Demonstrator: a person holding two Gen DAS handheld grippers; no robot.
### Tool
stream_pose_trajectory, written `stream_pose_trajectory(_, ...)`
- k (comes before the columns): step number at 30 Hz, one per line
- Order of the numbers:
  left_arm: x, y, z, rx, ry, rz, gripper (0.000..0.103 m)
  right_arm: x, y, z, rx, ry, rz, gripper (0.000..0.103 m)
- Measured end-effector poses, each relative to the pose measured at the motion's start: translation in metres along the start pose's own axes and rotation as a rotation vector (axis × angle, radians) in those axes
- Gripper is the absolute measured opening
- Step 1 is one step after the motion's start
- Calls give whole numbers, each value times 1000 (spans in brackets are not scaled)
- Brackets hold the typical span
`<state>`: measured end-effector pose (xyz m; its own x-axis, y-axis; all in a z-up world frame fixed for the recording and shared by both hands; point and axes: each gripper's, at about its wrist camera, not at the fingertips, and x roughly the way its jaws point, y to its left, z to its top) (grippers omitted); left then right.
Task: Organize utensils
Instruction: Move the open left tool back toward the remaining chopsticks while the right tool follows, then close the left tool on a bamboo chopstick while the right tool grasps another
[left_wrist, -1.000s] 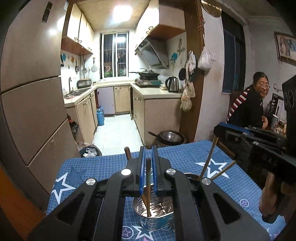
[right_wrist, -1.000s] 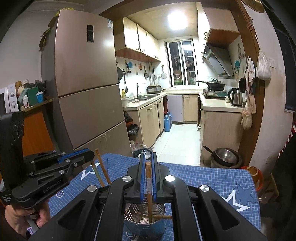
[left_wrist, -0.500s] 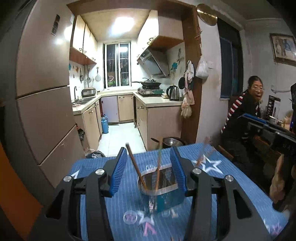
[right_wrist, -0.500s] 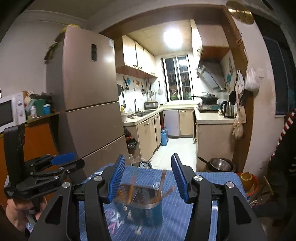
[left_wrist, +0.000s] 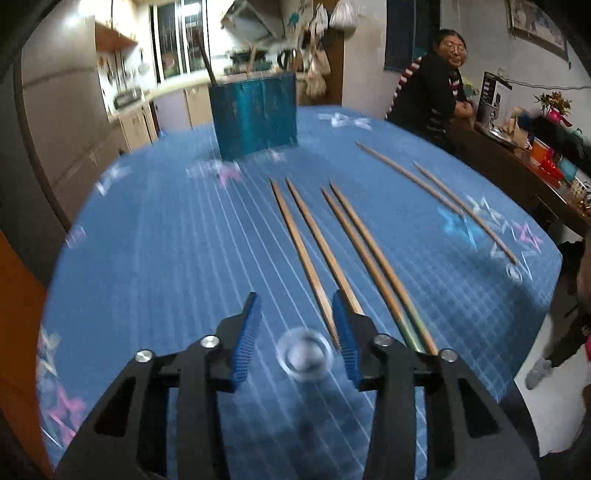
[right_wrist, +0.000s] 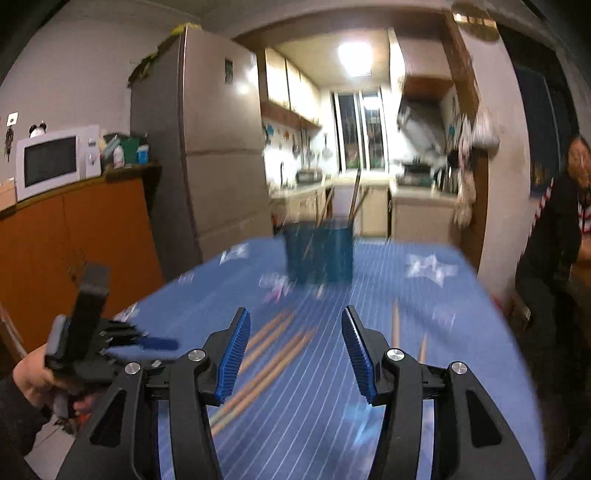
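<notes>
Both grippers, left (left_wrist: 297, 325) and right (right_wrist: 295, 350), now gape empty, pulled back from the blue holder (left_wrist: 255, 114); chopsticks (left_wrist: 314, 254) lie ahead. No readable writing.

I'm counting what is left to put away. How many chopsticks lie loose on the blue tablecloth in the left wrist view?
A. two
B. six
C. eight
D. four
B: six chopsticks lie on the blue tablecloth, four side by side ahead of the open left tool and two apart to the right, short of the blue holder.
</notes>
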<state>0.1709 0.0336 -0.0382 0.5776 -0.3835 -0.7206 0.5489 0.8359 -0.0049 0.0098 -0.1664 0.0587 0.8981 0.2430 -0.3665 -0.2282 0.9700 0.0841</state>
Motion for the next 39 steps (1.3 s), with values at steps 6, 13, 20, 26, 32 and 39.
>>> stream_pose_trajectory(6, 5, -6, -13, -9, 6, -32, 36, -10, 14, -48, 38, 74, 4, 49)
stream_pose_trajectory(13, 15, -13, -27, 13, 45, -18, 30, 4, 39, -82, 53, 171, 59, 34)
stream_pose_trajectory(20, 18, -9, -26, 21, 40, -2, 25, 30, 71, -99, 44, 237, 85, 26)
stream_pose_trajectory(26, 17, -8, -28, 28, 32, -10, 25, 51, 83, -106, 39, 276, 57, 26)
stream_pose_trajectory(32, 16, -10, -29, 37, 28, -16, 25, 61, 92, -104, 14, 282, 3, 26)
stream_pose_trajectory(39, 15, -15, -32, 38, 12, -14, 16, 61, 96, -108, 1, 262, -75, 10)
